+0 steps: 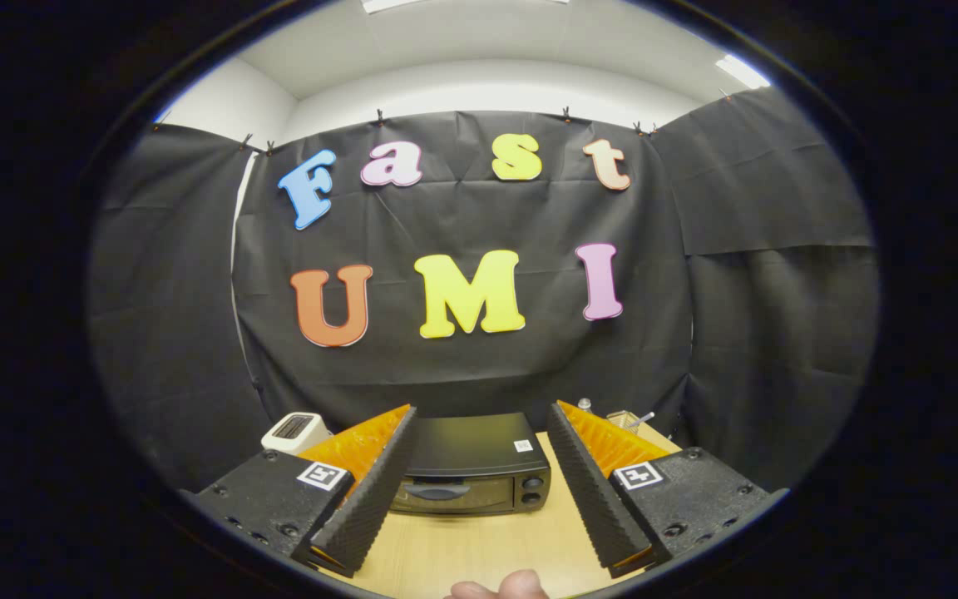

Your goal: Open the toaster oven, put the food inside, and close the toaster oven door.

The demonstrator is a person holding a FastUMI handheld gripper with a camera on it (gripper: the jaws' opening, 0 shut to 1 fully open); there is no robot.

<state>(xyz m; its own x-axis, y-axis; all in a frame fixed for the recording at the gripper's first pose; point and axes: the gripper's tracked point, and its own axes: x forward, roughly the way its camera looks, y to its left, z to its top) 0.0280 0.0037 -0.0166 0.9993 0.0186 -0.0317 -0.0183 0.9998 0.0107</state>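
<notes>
The tongs [479,491] are released, their two ribbed black fingers [371,499] spread wide apart with nothing between the pads, each backed by an orange panel and a black block bearing a small square marker. Beyond the fingers, framed in the gap between them, the black toaster oven [471,466] sits on the pale wooden surface [471,553] with its door shut, the handle running across the front and two round knobs stacked on its right side. A small white sticker lies on the oven's top. To the far left, behind the left finger, stands a white toaster [294,431]. To the far right, behind the right finger, a few small items [620,414] cluster, too small to identify. A fingertip [500,587] shows at the near edge of the surface.
</notes>
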